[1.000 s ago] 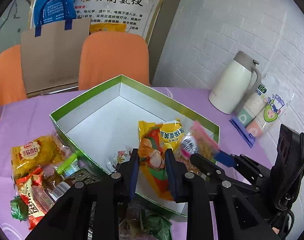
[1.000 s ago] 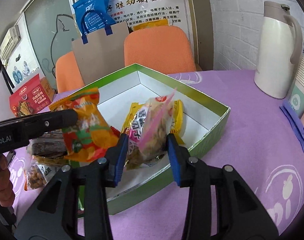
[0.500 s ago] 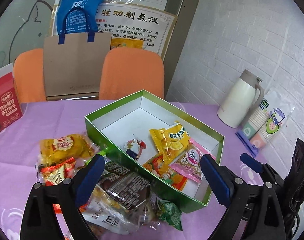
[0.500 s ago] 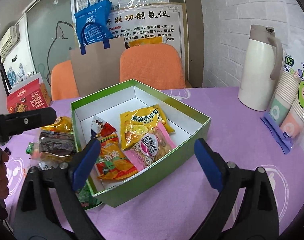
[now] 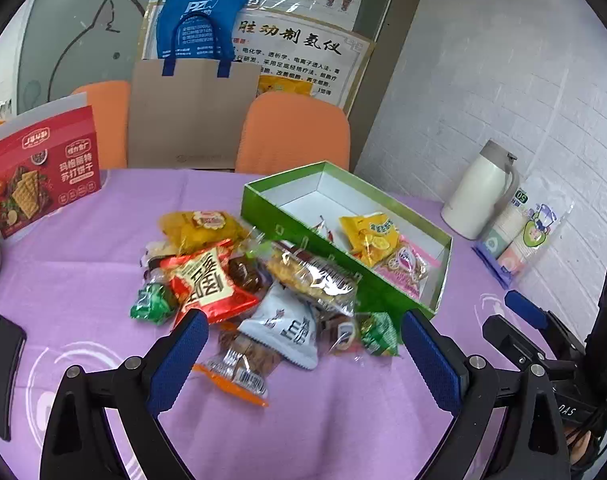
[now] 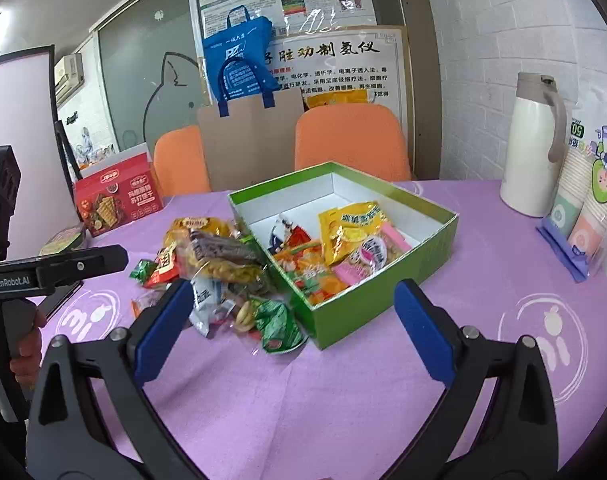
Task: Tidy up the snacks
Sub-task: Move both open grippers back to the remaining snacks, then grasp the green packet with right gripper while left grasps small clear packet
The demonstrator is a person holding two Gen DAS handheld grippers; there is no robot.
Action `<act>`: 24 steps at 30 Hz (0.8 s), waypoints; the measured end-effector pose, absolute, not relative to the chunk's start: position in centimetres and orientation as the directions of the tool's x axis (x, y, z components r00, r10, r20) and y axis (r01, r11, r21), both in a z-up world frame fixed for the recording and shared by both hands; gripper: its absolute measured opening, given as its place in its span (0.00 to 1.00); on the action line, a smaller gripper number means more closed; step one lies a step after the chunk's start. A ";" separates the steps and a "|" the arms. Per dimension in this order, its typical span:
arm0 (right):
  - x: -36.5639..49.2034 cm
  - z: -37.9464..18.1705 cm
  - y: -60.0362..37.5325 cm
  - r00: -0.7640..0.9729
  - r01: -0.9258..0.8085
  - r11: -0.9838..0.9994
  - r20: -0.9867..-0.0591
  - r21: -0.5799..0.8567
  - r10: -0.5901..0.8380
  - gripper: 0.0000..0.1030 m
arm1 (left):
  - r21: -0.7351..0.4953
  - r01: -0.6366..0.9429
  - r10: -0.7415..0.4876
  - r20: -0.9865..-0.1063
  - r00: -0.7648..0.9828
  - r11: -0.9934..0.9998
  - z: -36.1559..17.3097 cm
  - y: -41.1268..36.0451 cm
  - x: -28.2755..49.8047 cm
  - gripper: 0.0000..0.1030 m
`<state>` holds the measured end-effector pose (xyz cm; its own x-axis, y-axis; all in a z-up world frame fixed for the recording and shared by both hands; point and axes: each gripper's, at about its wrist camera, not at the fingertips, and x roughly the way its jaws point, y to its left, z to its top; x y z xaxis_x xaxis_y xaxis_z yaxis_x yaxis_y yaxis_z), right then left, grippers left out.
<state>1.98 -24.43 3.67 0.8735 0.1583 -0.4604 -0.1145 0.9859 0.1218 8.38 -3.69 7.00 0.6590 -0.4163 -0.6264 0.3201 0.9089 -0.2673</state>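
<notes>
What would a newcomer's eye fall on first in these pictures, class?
A bright green box sits mid-table on the purple cloth, with a few snack packets inside. A heap of snacks lies against its left side. Both the left gripper and right gripper hang open and empty.

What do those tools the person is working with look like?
Each tool is a black plastic fork of two angled arms with silver screws, tipped with ribbed blue pads. The left one, seen side-on, carries white "GenRobot.AI" lettering above a pistol-style handle.
</notes>
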 end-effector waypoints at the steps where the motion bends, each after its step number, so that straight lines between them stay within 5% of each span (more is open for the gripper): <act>1: 1.9 3.0 -24.1 0.864 -0.123 0.984 -0.474 0.132 0.171 0.97 | -0.264 0.318 -0.412 -0.632 0.657 0.911 6.5 -3.3 8.0 0.96; 6: 3.1 -1.1 -23.5 0.790 -0.120 0.963 -0.565 0.239 0.239 0.96 | -0.264 0.320 -0.413 -0.639 0.649 0.910 4.5 -2.2 6.2 0.96; 18: 7.9 -3.8 -22.5 0.727 -0.058 0.945 -0.635 0.323 0.262 0.64 | -0.234 0.394 -0.444 -0.648 0.618 0.889 3.7 -3.3 5.0 0.80; 20: 8.3 -4.0 -22.6 0.720 -0.041 0.944 -0.645 0.328 0.256 0.55 | -0.226 0.420 -0.456 -0.655 0.603 0.879 3.7 -4.1 5.3 0.75; 22: 8.2 -4.1 -23.1 0.720 -0.037 0.943 -0.646 0.330 0.254 0.21 | -0.221 0.441 -0.466 -0.662 0.587 0.870 3.5 -4.9 5.7 0.64; 24: 7.7 -4.0 -23.7 0.718 -0.042 0.933 -0.639 0.357 0.276 0.16 | -0.231 0.455 -0.479 -0.672 0.565 0.860 3.2 -6.0 6.5 0.62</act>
